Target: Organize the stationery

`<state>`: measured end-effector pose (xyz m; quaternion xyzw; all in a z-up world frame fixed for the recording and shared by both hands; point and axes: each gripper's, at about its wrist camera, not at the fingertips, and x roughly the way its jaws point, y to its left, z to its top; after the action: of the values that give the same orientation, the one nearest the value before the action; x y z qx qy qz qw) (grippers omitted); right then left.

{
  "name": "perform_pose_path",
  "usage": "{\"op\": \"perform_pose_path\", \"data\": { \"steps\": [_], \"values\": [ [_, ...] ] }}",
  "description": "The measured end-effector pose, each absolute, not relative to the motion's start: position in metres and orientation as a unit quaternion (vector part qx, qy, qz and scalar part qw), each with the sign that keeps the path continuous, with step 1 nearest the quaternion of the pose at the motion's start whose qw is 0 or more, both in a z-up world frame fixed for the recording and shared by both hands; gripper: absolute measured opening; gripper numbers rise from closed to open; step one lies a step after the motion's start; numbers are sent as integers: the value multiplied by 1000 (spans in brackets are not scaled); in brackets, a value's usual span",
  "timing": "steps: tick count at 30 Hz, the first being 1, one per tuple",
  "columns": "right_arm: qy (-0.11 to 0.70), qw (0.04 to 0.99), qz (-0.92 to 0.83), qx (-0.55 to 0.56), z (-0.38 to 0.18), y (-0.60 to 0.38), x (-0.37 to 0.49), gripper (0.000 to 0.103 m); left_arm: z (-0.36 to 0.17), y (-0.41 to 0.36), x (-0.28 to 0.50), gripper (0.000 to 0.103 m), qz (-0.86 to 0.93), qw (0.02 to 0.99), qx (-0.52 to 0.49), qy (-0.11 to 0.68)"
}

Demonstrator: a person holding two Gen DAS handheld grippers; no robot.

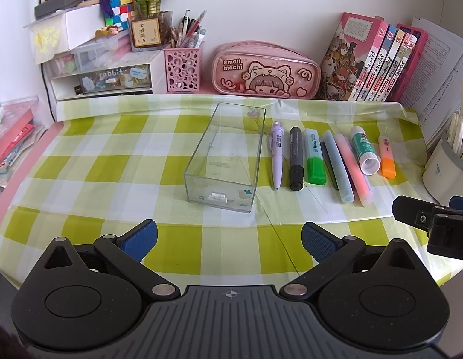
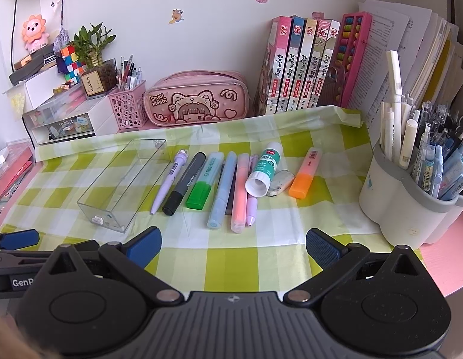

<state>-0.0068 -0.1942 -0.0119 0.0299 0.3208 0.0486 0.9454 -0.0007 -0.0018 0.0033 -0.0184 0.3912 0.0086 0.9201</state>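
Note:
A clear plastic box lies on the green checked cloth, holding only a small white bit. To its right lies a row of stationery: purple pen, black marker, green highlighter, blue highlighter, pink highlighter, glue stick, eraser and orange highlighter. My left gripper is open in front of the box. My right gripper is open in front of the row. Neither holds anything.
A pink pencil case, a pink mesh pen cup and drawer units stand along the back wall, with books to the right. A white pen holder full of pens stands at the right edge.

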Motion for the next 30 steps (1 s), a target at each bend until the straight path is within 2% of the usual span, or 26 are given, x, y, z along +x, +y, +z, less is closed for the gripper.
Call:
{"op": "perform_pose_path", "data": {
  "steps": [30],
  "values": [
    [321,945,50,29,-12,-193,-6,103,2,-4,1,98,8,919,-18,393]
  ]
}}
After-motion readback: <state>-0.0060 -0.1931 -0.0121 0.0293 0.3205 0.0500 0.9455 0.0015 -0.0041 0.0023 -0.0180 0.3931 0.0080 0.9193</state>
